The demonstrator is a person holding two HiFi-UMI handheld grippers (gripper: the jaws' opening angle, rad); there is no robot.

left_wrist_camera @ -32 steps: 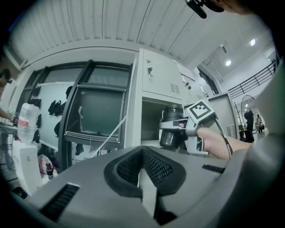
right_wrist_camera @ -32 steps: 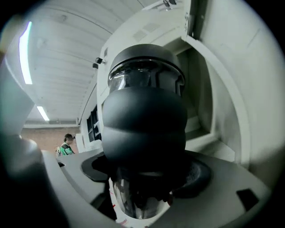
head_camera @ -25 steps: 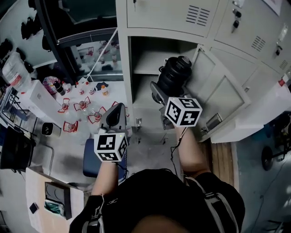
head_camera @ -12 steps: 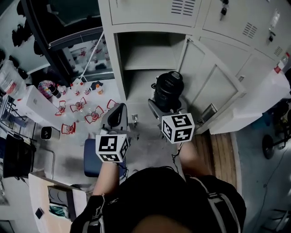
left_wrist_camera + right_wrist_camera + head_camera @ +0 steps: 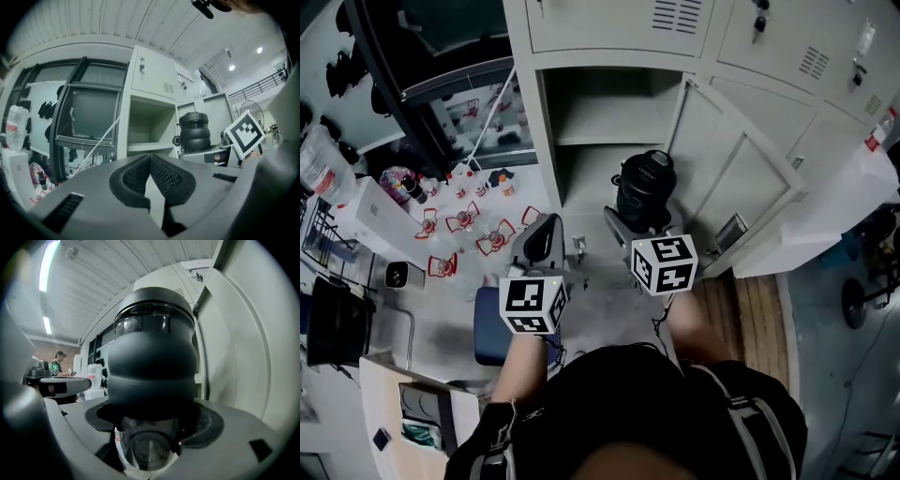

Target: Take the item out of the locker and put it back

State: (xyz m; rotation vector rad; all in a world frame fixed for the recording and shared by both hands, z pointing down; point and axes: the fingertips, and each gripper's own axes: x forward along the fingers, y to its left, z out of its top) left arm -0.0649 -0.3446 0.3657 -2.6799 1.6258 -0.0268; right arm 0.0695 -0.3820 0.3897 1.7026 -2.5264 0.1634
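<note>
Head view: your right gripper [image 5: 634, 217] clamps one black bottle [image 5: 645, 183], upright, just outside the open locker [image 5: 546, 141], whose one open door [image 5: 741, 173] swings right. Your left gripper [image 5: 546, 230] sits beside it, apart. Each gripper carries one marker cube [image 5: 664, 264]

Left gripper view: its pads [image 5: 165, 176] meet with nothing between. Print beside the bottle [image 5: 194, 131] is too small to read

Right gripper view: the jaws stand wide, gripping the bottle's [image 5: 152, 357] base

No legible text anywhere. Red label on white bottle [image 5: 15, 127] too blurred to read. Marker cubes [image 5: 664, 264] carry black-and-white squares only (no letters, no digits). Locker [image 5: 609, 28] fronts: no print made out.
</note>
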